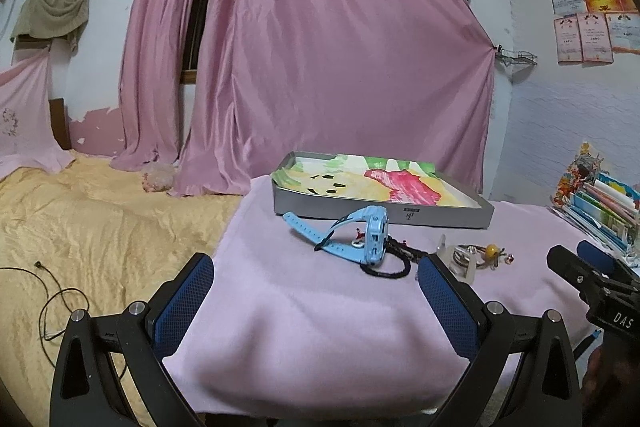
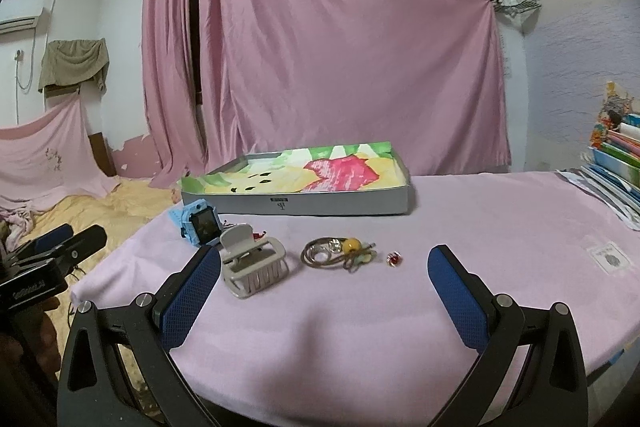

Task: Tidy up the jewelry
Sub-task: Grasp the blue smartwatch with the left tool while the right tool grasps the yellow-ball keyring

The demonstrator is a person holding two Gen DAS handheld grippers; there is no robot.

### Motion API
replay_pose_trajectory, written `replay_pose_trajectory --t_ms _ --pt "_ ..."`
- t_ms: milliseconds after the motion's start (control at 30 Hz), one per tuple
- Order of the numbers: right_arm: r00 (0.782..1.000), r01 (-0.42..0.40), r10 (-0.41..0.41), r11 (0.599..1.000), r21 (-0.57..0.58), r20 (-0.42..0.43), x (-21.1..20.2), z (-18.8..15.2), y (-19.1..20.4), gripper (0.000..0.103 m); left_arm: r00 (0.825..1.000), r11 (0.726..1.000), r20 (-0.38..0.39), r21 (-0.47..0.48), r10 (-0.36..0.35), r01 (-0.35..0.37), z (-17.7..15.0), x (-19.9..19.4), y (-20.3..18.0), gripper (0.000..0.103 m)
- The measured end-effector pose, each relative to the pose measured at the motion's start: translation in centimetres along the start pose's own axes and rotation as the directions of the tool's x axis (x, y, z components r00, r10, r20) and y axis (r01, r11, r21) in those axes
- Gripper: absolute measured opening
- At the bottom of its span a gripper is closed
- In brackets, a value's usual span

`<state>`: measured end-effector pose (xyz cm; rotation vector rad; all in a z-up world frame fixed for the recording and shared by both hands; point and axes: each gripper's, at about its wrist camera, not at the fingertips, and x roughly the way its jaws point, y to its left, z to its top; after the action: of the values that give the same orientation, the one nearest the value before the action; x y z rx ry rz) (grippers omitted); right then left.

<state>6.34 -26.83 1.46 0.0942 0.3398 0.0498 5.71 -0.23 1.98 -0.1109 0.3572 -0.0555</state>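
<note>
left claw (image 1: 316, 291): jaws wide, holding nothing, hovering low over the near edge of the desk (image 1: 304, 327), aimed at the watch.
right claw (image 2: 324, 281): jaws wide, holding nothing, lined up on the small pieces in the middle.
watch (image 1: 360, 233): light blue, on its side, strap splayed left, just in front of the tray; a black cord loop (image 1: 386, 269) lies against it.
hair clip (image 2: 254, 261): pale, toothed, lying just beside the right claw's left finger, right of the watch.
ring bundle (image 2: 340, 251): wire rings with a yellow bead, tangled, centre of the pink cloth.
red bead (image 2: 394, 259): tiny, apart to the right of the bundle.
tray (image 2: 296, 205): grey, shallow, lined with a bright printed sheet; nothing in it that I can see; sits behind all the pieces.
stage: my read, the start; every piece is out on the cloth, none in the tray.
next step, done well: one item per claw. Left takes the watch by the body, not the strap, and clears the cord first. Right should close across the clip's spine.
risk: soft cloth, so come down shallow or the fingers bunch it. The red bead may roll, and the bundle could snag it.
</note>
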Motion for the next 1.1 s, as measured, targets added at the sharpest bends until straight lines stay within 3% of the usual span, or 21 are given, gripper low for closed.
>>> replay_pose_trajectory --t_ms 267,500,733,1100 --pt "0.997 -0.017 0.018 1.000 0.016 -0.069 2.7 1.4 -0.7 0.098 0.995 0.997 -0.067 0.004 -0.072 0.073 1.2 3.1 -0.7 0.102" --pt "0.984 -0.036 0.044 0.998 0.046 -0.174 6.1 1.9 -1.3 0.074 0.981 0.991 -0.141 -0.017 -0.132 0.131 1.6 6.2 -1.3 0.082" --pt "0.957 -0.044 0.069 0.995 0.091 -0.282 9.5 1.6 -1.8 0.050 0.959 0.983 -0.214 -0.033 -0.183 0.180 1.8 8.9 -2.2 0.063" --pt "0.923 0.000 0.037 0.995 0.096 -0.383 12.2 1.6 -2.2 0.045 0.924 0.974 -0.307 -0.058 -0.227 0.219 2.1 11.8 -3.1 0.037"
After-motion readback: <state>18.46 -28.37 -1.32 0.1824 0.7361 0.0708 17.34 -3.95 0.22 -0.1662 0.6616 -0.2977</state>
